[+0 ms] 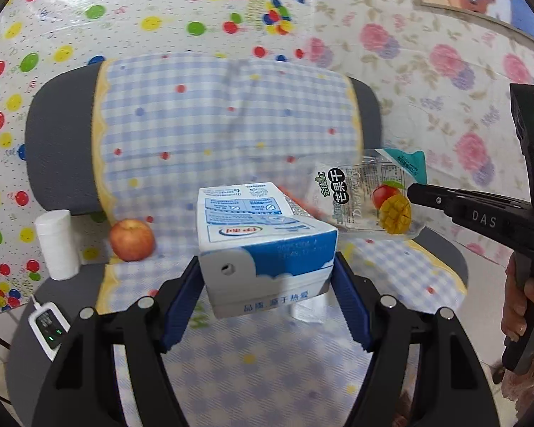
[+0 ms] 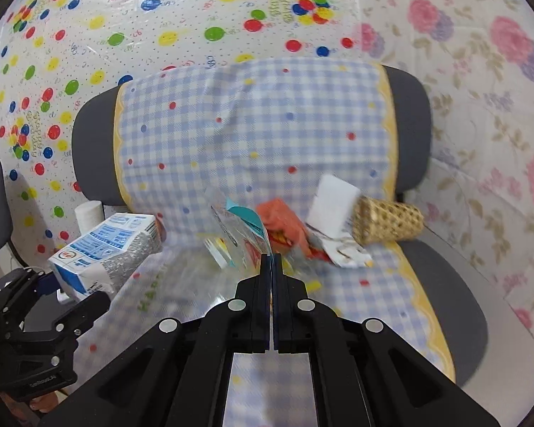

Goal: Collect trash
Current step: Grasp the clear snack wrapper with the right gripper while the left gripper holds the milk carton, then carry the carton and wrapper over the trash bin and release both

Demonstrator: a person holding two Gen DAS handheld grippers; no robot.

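**Two pieces of trash held above the chair**

One blue-and-white milk carton [image 1: 267, 245] sat between the blue pads of the left tongs [image 1: 267, 284], which stood wide and pressed on its two sides, holding it clear of the seat. In the right wrist view the same carton [image 2: 105, 249] showed at the left, tilted, with its crumpled silver end toward the chair back.

One clear dried-mango wrapper [image 1: 370, 199] hung from the tip of the right tongs [image 1: 414, 192], just beside the carton and to its right. In the right wrist view those tongs [image 2: 271, 261] were closed tight, the two fingers together, with the edge of the wrapper [image 2: 242, 227] pinched between them. A hand [image 1: 519, 306] gripped the handle of the right tool.

Under both lay a grey chair [image 1: 57, 142] draped with one blue-checked cloth [image 1: 213, 124] edged in yellow. On the seat at the left rested one red apple [image 1: 131, 240]; beside it, off the cloth, stood one white paper roll [image 1: 57, 243]. Farther right on the seat, seen from the right wrist, lay an orange crumpled wrapper [image 2: 283, 222], a white card or packet [image 2: 333, 206] leaning over printed paper, and one woven tube [image 2: 388, 222] on its side. A small white device [image 1: 48, 327] with green lights sat at the lower left. Dotted and floral sheets covered the walls behind.
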